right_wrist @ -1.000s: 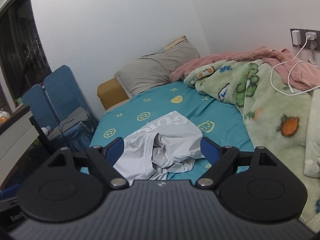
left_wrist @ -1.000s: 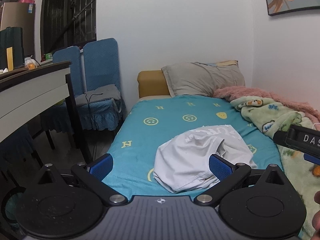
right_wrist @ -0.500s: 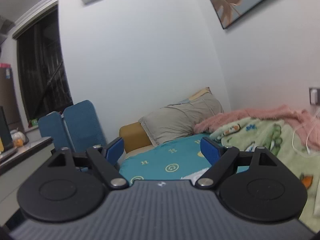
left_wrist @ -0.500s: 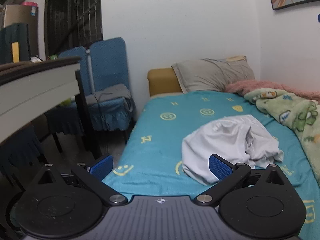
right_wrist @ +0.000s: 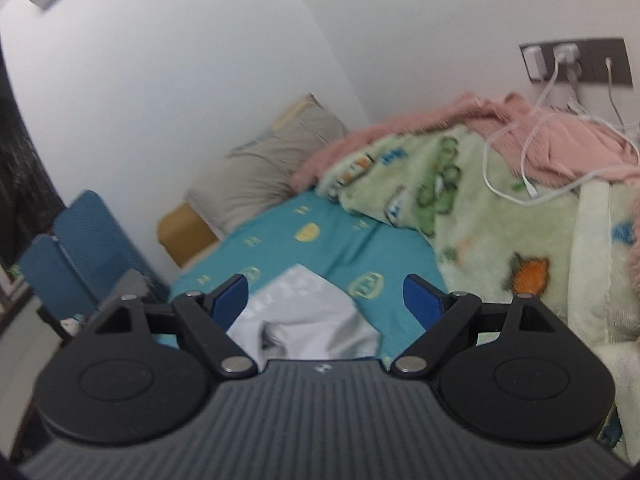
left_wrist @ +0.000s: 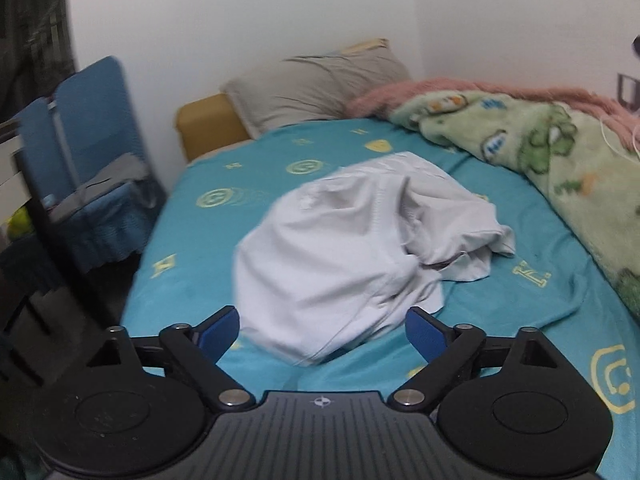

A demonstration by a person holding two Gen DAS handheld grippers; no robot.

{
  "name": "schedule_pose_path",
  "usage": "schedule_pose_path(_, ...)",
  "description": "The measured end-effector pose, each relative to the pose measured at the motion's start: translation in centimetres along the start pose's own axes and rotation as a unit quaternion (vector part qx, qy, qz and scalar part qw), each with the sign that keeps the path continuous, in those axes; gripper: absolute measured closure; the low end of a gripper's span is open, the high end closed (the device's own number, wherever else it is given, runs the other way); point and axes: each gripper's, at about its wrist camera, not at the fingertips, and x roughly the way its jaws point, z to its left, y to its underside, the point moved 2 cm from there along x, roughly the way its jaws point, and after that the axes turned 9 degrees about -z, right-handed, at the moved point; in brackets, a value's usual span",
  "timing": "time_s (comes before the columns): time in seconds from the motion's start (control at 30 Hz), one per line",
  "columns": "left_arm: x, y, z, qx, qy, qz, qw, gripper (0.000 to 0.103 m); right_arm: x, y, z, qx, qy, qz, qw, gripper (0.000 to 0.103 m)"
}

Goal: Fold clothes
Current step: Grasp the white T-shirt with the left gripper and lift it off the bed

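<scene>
While both sets of jaws are standing wide apart and gripping nothing, the left gripper is framing the near hem of the crumpled white garment, having closed in since half a second ago. The right gripper is tilting back down, bringing the soft, wrinkled fabric between its blue pads. Beyond, the teal printed sheet is lying smooth beside a fleecy green blanket.

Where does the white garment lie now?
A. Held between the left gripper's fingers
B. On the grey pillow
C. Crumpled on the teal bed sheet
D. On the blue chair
C: the white garment lies bunched on the teal bed sheet, ahead of the open left gripper, not gripped.
</scene>
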Motion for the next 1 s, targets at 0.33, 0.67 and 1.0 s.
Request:
schedule_pose_path(0.33,9.3,0.7,-2.8,0.07,0.034,0.028,0.9965,0.067,5.3,5.7,-0.1,-0.027,0.003,0.042,0.999,0.017)
schedule_pose_path(0.67,1.7,-3.0,4.2,-0.029,0.054,-0.019,0.998,0.099,8.6,7.9,1.7,-0.06,-0.04,0.044,0.996,0.017)
schedule_pose_path(1.0,-9.5,-2.9,11.0,-0.156,0.05,-0.08,0.9832,0.099,4.4,8.4,4.6,-0.108,-0.095,0.045,0.989,0.017)
